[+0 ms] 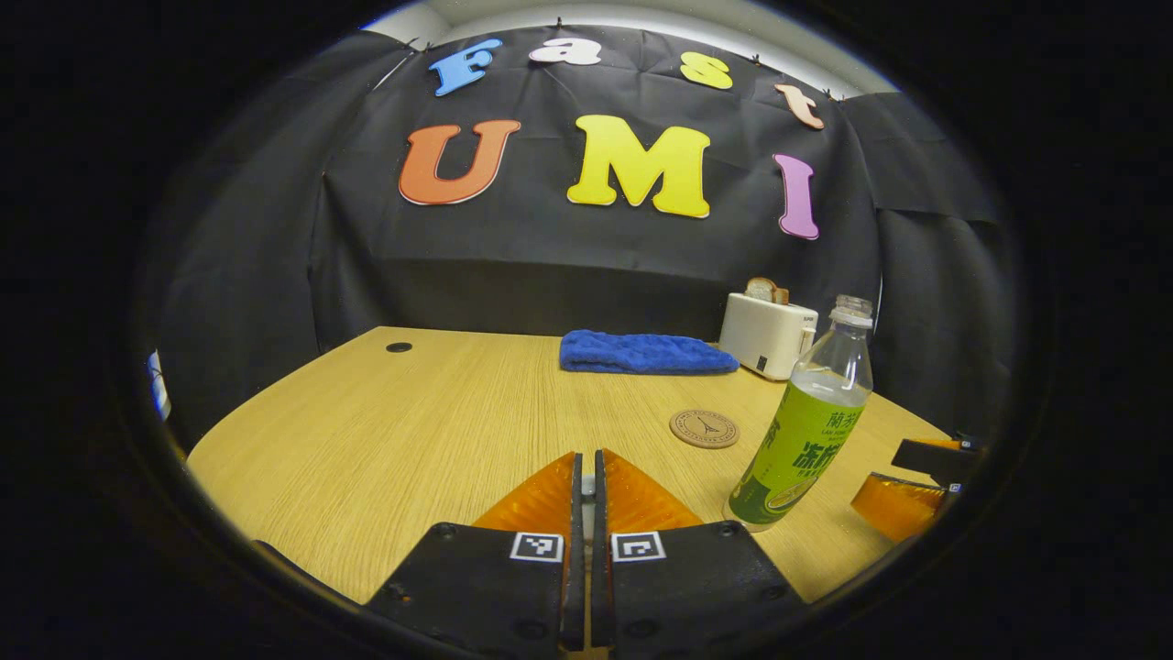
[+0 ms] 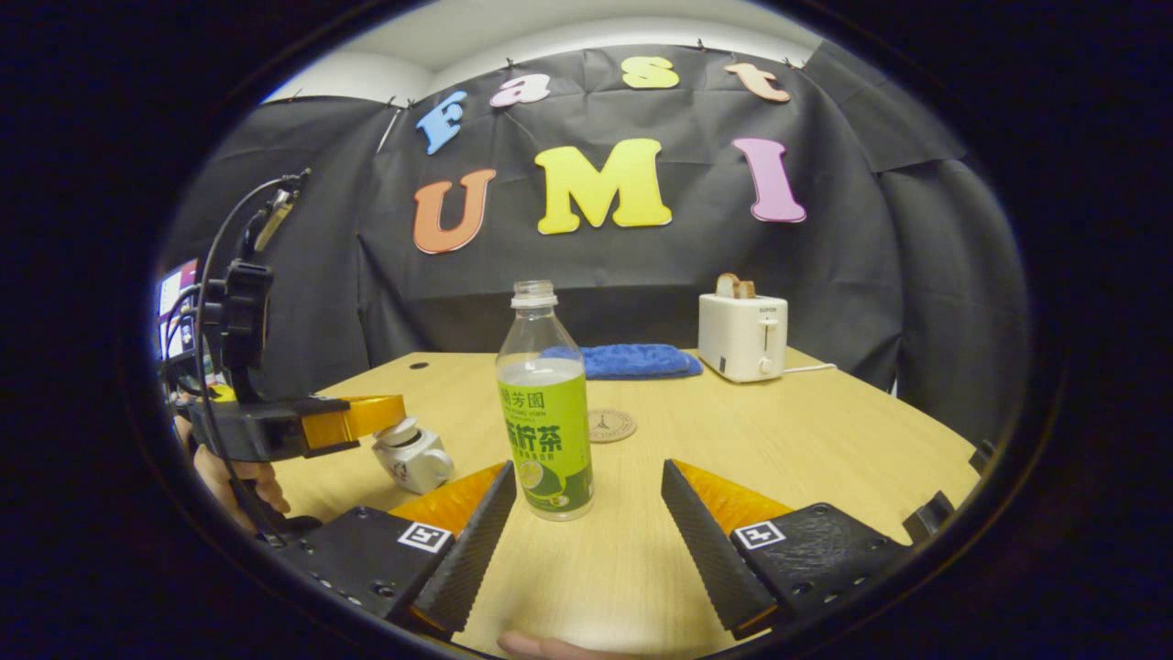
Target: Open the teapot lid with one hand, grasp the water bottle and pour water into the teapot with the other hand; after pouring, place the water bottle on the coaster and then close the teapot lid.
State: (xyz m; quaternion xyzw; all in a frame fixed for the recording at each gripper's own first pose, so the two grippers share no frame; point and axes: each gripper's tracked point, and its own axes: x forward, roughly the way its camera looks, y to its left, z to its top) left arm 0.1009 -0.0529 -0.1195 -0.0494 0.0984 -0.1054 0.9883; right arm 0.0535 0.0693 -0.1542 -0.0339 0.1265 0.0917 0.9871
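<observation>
Two tools over grained wood: left tool (image 1: 587, 477) pinched closed, right tool (image 2: 586, 500) wide before ribbed plastic bottle (image 2: 544, 403).

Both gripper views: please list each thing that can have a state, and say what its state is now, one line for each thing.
Water bottle: upright on the table, cap off, partly filled, not gripped.
Teapot: on the table, lid on.
Coaster: bare, flat on the table.
Toaster: bread in its slot.
Blue towel: folded, lying flat.
Left hand-held gripper: shut, holding nothing, above the teapot.
Right hand-held gripper: open, facing the bottle.
</observation>
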